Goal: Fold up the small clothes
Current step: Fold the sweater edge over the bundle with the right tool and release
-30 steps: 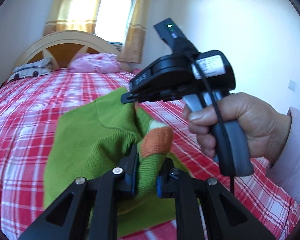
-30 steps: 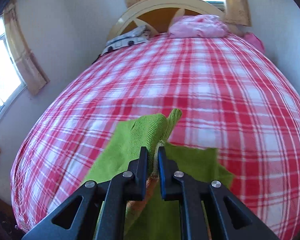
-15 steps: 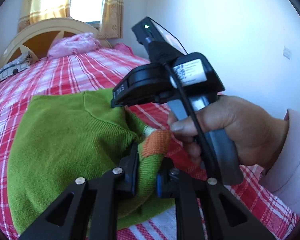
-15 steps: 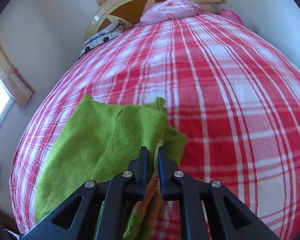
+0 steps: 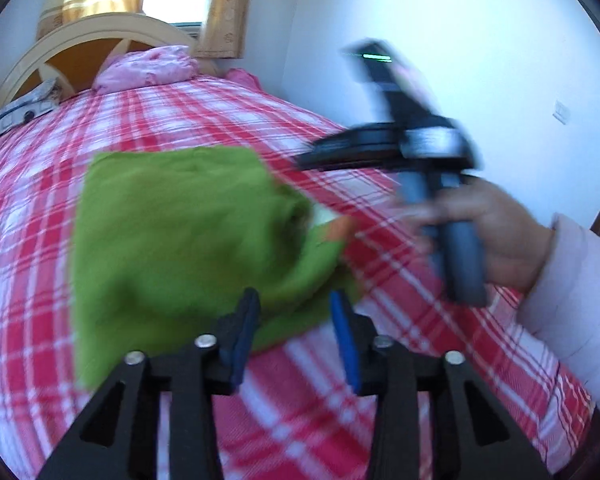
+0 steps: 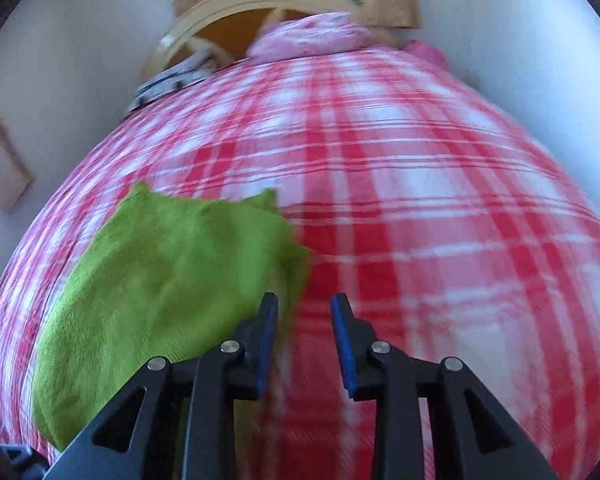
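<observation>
A folded green knitted garment [image 5: 172, 240] is seen lying flat on a bed covered with a red-and-white plaid sheet [image 5: 380, 208], towards the near part of the bed. An orange and white patch [image 5: 336, 228] is visible at the garment's right-hand edge in the left wrist view. The left tool [image 5: 296, 320] is positioned just above the garment's near edge; its jaws are opening, and green knit is seen in the gap between the blue pads [image 5: 344, 332], but no pad is pressed on it (both views are blurred). The right tool [image 6: 304, 324] is likewise opening; plaid sheet alone is seen between its jaws, and the garment [image 6: 168, 280] lies to the left of its left finger. In the left wrist view the right tool's body [image 5: 420, 148] is observed held in the person's right hand [image 5: 488, 232], a pale pink sleeve [image 5: 572, 312] at the wrist, above the sheet and to the right of the garment. At the head of the bed a curved wooden headboard [image 5: 80, 40], a pink pillow [image 5: 148, 66] and a patterned grey-white item [image 5: 20, 110] are noted. Yellow curtains [image 5: 224, 12] frame a bright window behind.
</observation>
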